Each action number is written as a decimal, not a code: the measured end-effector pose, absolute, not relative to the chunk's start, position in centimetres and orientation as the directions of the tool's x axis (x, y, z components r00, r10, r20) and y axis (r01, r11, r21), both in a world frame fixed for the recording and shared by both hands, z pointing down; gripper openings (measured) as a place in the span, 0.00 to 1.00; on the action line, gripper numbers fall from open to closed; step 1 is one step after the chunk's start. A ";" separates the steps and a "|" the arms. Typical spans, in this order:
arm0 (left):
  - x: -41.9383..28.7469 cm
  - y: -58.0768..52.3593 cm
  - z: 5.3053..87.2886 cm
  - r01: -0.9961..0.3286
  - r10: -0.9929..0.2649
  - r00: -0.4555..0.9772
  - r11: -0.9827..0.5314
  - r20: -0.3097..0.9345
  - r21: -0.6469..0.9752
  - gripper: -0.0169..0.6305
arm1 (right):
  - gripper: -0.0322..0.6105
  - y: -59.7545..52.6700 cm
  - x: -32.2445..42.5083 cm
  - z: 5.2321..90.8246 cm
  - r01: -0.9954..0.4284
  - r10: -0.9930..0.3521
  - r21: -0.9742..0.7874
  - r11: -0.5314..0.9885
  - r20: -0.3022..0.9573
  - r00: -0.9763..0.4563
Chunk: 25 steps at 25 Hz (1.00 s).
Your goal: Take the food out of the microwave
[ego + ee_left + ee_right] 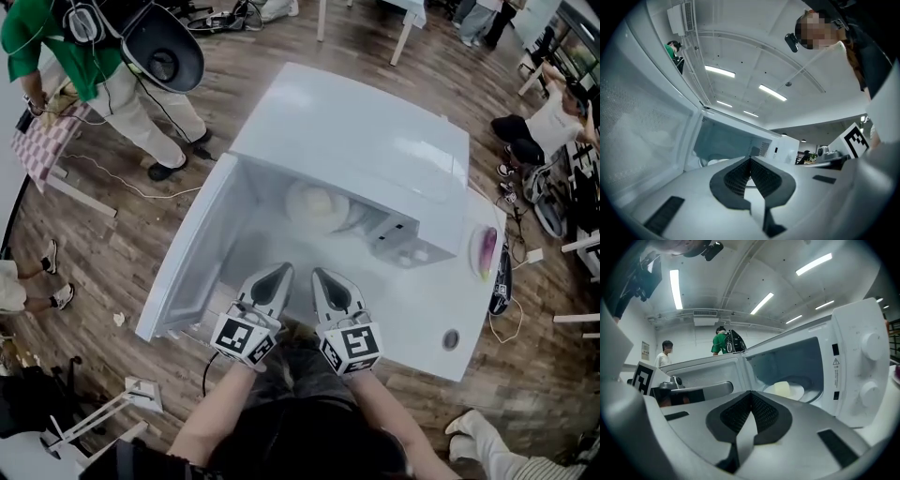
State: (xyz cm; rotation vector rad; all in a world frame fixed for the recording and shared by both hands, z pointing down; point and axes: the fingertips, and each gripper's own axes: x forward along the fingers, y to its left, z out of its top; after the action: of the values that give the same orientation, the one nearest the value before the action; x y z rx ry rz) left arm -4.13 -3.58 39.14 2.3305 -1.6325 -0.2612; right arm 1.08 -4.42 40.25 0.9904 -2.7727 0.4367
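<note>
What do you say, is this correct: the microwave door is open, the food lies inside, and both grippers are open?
Not the grippers: the left gripper and the right gripper are shut, empty, as the gripper views show. The door is open, the food inside.

Wood-plank floor (309, 56), white table (427, 314) on it; white ceiling (740, 282) w/ long strip lights (675, 287); white walls (691, 343).

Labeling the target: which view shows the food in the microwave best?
Right gripper view: the food shows clearly on its plate. Head view shows it hazy from above; left gripper view catches only a plate edge.
</note>
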 end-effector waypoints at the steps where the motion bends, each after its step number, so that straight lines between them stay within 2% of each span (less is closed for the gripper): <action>1: -4.2 -4.1 39.3 -0.884 -0.935 0.354 -0.327 0.021 0.333 0.04 | 0.07 -4.8 1.0 40.4 -0.645 -0.594 -0.222 0.731 0.257 -0.762; 12: -5.5 -7.8 41.7 -0.845 -0.882 0.465 -0.416 0.078 0.335 0.04 | 0.07 -8.4 0.5 43.0 -0.754 -0.699 -0.336 0.564 0.292 -0.653; 22: -6.5 -9.1 44.1 -0.822 -0.865 0.493 -0.429 0.091 0.375 0.04 | 0.08 -10.9 0.2 46.8 -0.740 -0.743 -0.577 0.346 0.312 -0.592; 25: -6.9 -9.4 44.4 -0.820 -0.864 0.495 -0.430 0.090 0.378 0.04 | 0.14 -11.8 0.0 47.3 -0.693 -0.753 -0.664 0.281 0.295 -0.588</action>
State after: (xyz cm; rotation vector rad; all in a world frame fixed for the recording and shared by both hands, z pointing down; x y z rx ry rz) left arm -6.91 -9.39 44.40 2.3723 -1.4031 -0.1650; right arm 0.05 -11.82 47.32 1.4565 -2.5740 1.2674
